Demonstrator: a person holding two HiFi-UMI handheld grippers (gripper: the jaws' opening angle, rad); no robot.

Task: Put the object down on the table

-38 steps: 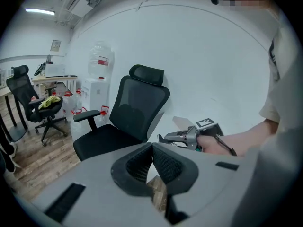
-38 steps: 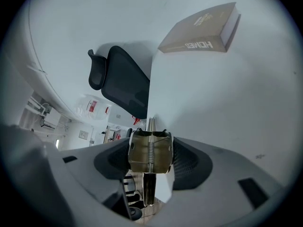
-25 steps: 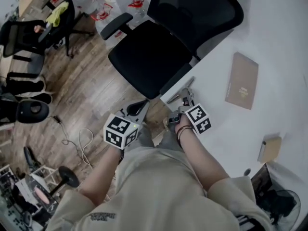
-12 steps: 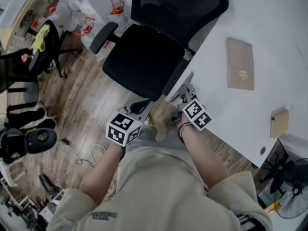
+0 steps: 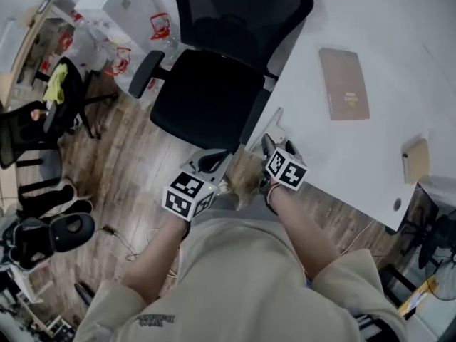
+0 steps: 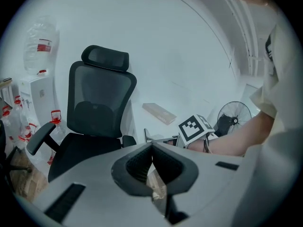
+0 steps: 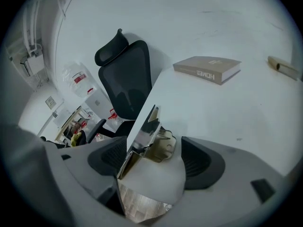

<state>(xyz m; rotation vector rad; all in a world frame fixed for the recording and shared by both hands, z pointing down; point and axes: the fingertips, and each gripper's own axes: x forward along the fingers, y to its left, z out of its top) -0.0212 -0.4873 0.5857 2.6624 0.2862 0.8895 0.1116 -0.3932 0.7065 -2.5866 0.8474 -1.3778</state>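
A shiny metal clip-like piece (image 7: 150,135) lies on the near corner of the white table (image 7: 227,112), partly over the edge. My right gripper (image 7: 156,161) sits around it with its jaws opening; both pads stand clear of the metal. In the head view the piece (image 5: 271,128) shows as a thin strip at the table's corner, just ahead of the right gripper (image 5: 276,145). My left gripper (image 5: 214,161) hangs over the wooden floor beside the chair; its jaws (image 6: 151,163) are shut with nothing between them.
A black office chair (image 5: 214,84) stands close to the table's corner. A brown book (image 5: 343,84) lies further in on the table, and a small tan box (image 5: 417,161) sits near the right edge. A fan (image 6: 234,117) stands beyond the table.
The right jaws have spread apart off the metal piece, which now rests on the table corner. The left gripper has stayed beside it, shut.
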